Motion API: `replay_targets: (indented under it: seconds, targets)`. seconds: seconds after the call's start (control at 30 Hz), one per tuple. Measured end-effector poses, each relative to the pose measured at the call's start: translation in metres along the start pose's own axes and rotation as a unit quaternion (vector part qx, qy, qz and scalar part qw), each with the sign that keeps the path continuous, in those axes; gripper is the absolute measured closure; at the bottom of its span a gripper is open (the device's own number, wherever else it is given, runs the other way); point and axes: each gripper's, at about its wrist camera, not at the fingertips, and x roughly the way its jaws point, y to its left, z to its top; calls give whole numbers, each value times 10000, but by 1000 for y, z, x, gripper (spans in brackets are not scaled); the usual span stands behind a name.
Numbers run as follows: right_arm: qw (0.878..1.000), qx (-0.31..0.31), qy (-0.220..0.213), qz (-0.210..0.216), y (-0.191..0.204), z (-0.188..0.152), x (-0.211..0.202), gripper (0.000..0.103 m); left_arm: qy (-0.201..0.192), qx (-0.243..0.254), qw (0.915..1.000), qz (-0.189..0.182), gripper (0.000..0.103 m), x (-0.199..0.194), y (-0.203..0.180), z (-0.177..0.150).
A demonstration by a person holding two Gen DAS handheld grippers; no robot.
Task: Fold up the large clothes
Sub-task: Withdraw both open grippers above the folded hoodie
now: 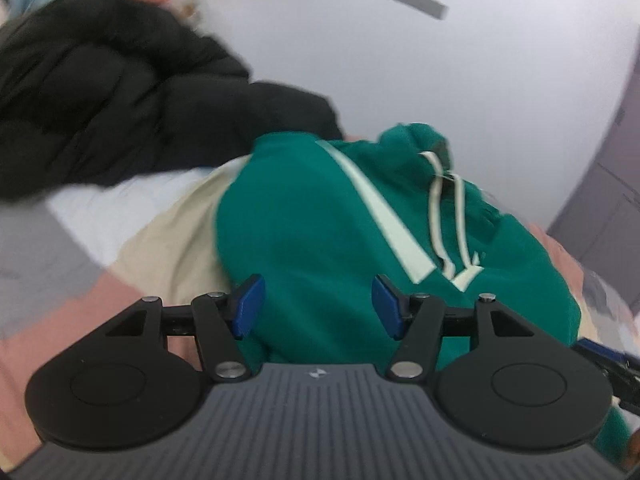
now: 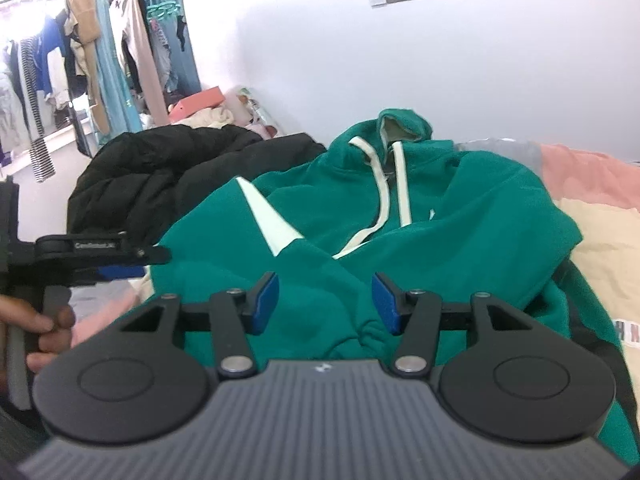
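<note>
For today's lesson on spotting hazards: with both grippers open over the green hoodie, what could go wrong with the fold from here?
1. The drawstrings lie loose on the green hoodie; a pad might snag one.
2. The black jacket touches the hoodie's far side and could get dragged along.
3. The folded sleeve under the open right gripper may slip open. The left gripper is open too.

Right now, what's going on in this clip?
A person with a handheld gripper in each hand is folding a green hooded sweatshirt with white drawstrings spread on a bed. One sleeve is already folded across its front. Both the left gripper and right gripper hover over it with jaws open, gripping nothing. A black puffer jacket lies beside it.
</note>
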Motion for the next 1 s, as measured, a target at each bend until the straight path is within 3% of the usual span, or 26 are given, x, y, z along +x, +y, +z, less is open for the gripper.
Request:
replay_targets:
  seconds: [0.07, 0.2, 0.43, 0.67, 1.0]
  targets:
    - [9999, -48, 78, 54, 3, -2, 4, 50, -2, 125, 9997, -217, 38, 0, -8, -2]
    - [9995, -92, 319, -3, 5, -7, 14, 64, 137, 296, 9989, -349, 38, 6, -17, -9]
    - [9969, -439, 601, -249, 11, -17, 35, 67, 713, 649, 9945, -407, 38, 26, -32, -23]
    - [9947, -239, 957, -290, -2, -26, 49, 68, 1162, 914, 9886, -270, 38, 48, -41, -40]
    - [9952, -482, 848, -107, 4, -21, 30, 66, 791, 775, 9935, -262, 37, 19, -44, -42]
